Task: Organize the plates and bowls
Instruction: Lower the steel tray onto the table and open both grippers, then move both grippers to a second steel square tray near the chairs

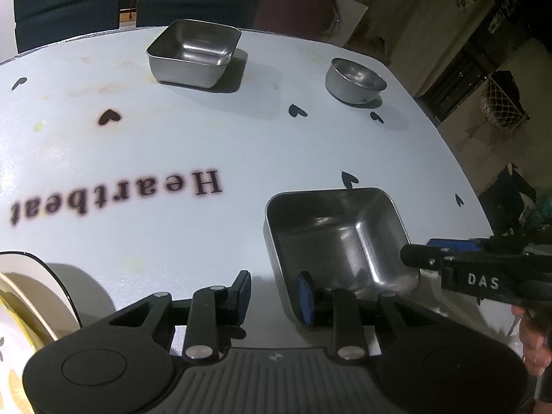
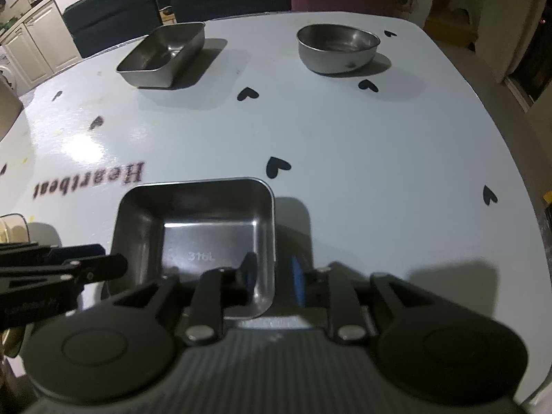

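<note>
A square steel bowl (image 1: 339, 238) sits near the table's front edge; it also shows in the right wrist view (image 2: 196, 220). My left gripper (image 1: 274, 293) is open, straddling the bowl's left wall, one pad inside, one outside. My right gripper (image 2: 272, 276) straddles the bowl's right wall, jaws close on either side; it also shows in the left wrist view (image 1: 419, 258). A second square steel bowl (image 1: 193, 53) and a round steel bowl (image 1: 355, 81) stand at the far side; the right wrist view shows both, the square one (image 2: 162, 57) and the round one (image 2: 336, 48).
The white table (image 1: 207, 138) has black hearts and the word "Heartbeat". A white plate with a dark rim (image 1: 24, 296) lies at the front left. Dark chairs (image 1: 76, 3) stand behind the far edge. The table's right edge (image 2: 510, 172) drops to the floor.
</note>
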### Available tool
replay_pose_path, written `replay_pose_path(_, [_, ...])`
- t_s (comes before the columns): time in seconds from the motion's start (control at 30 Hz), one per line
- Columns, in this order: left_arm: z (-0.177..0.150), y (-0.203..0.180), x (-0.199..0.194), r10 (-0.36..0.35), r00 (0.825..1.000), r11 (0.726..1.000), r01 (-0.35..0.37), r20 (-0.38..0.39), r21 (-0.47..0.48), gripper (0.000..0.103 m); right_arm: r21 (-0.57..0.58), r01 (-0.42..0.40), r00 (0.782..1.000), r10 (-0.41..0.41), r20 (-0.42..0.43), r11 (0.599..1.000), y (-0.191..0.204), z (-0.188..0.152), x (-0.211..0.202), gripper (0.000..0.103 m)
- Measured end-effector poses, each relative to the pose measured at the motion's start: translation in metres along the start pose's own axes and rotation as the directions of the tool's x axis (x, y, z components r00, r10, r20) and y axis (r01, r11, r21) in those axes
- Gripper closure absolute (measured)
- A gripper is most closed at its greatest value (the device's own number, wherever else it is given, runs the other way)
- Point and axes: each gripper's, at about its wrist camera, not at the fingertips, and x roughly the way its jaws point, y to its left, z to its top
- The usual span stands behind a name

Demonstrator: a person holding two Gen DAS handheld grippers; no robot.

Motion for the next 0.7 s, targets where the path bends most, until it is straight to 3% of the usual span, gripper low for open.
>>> replay_pose_path(0.03, [0.0, 0.0, -0.001, 0.003, 1.0, 1.0, -0.003, 0.002, 0.002, 0.062, -0.003, -0.001, 1.0, 0.001, 0.004, 1.0, 0.0, -0.001, -0.002, 0.059])
replay_pose_path(0.1, [-0.001, -0.002, -0.004, 0.007, 1.0, 1.0, -0.007, 0.009, 0.011, 0.054, -0.013, 0.009, 1.0, -0.009, 0.016, 1.0, 0.0, -0.003, -0.006, 0.04])
replay_pose_path(0.3, [-0.002, -0.003, -0.012, 0.021, 0.999, 0.999, -0.022, 0.024, 0.039, 0.027, -0.003, 0.011, 0.999, -0.011, 0.035, 1.0, -0.006, -0.008, -0.015, 0.021])
replay_pose_path(0.57, [0.002, 0.004, -0.025, 0.031, 0.998, 0.999, -0.033, 0.053, 0.042, 0.003, 0.05, 0.033, 0.995, -0.037, 0.091, 0.998, -0.02, -0.01, -0.028, 0.0])
replay_pose_path(0.7, [0.007, 0.007, -0.032, 0.043, 0.994, 0.998, -0.048, 0.098, 0.042, 0.0, 0.083, 0.019, 0.988, -0.032, 0.152, 0.996, -0.024, -0.008, -0.036, 0.0])
